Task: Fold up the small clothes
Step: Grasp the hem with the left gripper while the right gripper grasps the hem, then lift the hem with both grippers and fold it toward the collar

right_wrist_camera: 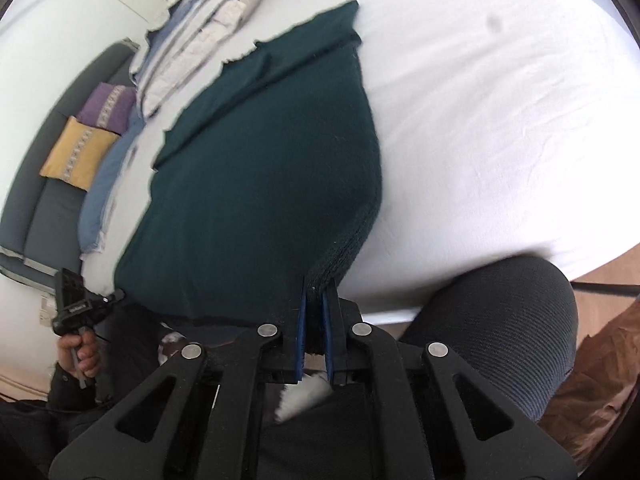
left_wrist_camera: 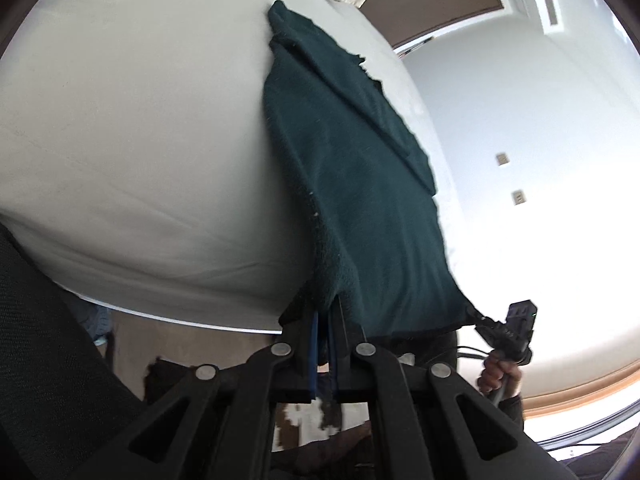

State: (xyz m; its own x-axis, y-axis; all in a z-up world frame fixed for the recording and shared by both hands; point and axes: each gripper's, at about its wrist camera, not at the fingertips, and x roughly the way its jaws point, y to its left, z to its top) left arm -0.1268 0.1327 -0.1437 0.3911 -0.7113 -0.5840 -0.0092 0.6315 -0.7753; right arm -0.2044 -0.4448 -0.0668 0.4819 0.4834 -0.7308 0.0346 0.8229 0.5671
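Observation:
A dark green knitted garment (left_wrist_camera: 352,184) lies spread on the white bed (left_wrist_camera: 140,140), its far end folded over. My left gripper (left_wrist_camera: 324,306) is shut on the near hem's left corner, which is lifted off the mattress edge. At the hem's other corner my right gripper (left_wrist_camera: 480,316) pinches the cloth, with a hand (left_wrist_camera: 500,372) on its handle. In the right wrist view the garment (right_wrist_camera: 260,168) fills the middle, and my right gripper (right_wrist_camera: 314,292) is shut on its near right corner. My left gripper (right_wrist_camera: 116,296) holds the opposite corner there.
Folded bedding (right_wrist_camera: 200,28) is stacked at the far end of the bed (right_wrist_camera: 480,120), beside a blue pillow (right_wrist_camera: 104,188). Purple (right_wrist_camera: 108,106) and yellow (right_wrist_camera: 76,152) cushions sit on a grey sofa. A dark chair back (right_wrist_camera: 500,332) stands near the bed's edge. A brown door (left_wrist_camera: 432,0) shows beyond.

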